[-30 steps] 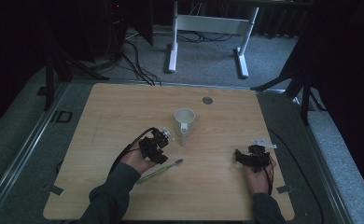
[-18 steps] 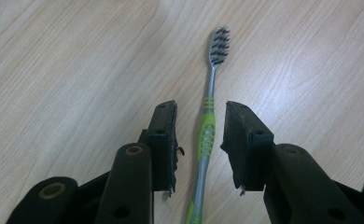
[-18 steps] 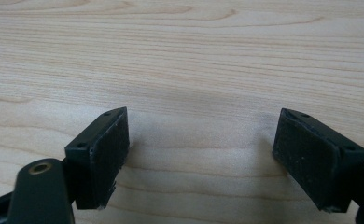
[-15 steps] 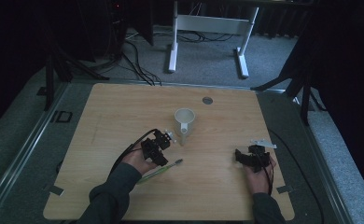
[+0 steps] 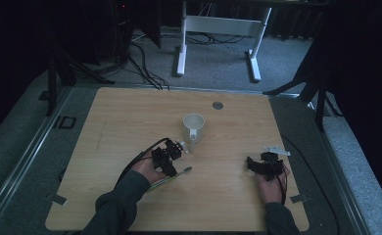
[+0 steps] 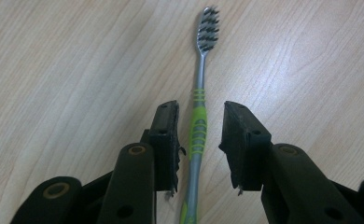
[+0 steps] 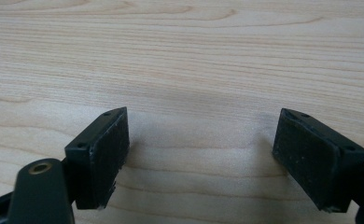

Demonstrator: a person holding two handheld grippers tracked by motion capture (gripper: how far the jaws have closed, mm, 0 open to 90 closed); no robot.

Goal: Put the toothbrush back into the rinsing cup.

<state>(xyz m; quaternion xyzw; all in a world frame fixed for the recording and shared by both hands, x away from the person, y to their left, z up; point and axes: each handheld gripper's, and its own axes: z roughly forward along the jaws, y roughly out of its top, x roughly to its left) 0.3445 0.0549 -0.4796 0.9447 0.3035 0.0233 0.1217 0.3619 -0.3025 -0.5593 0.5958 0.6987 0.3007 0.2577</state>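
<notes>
While seemingly untouched, toothbrush [image 6: 198,135] lies between left gripper [image 6: 199,135] pads.

Between the matt black, rubbery-looking pads [image 6: 170,140] of the left gripper [image 6: 199,140] lies a slim toothbrush of glossy grey and lime-green plastic [image 6: 198,135], ribbed at its grip. Beneath it is the pale wooden table [image 6: 68,70], smooth, faintly sheened. Beyond the gripper stands a matt white plastic-looking jug [image 5: 193,128].
</notes>
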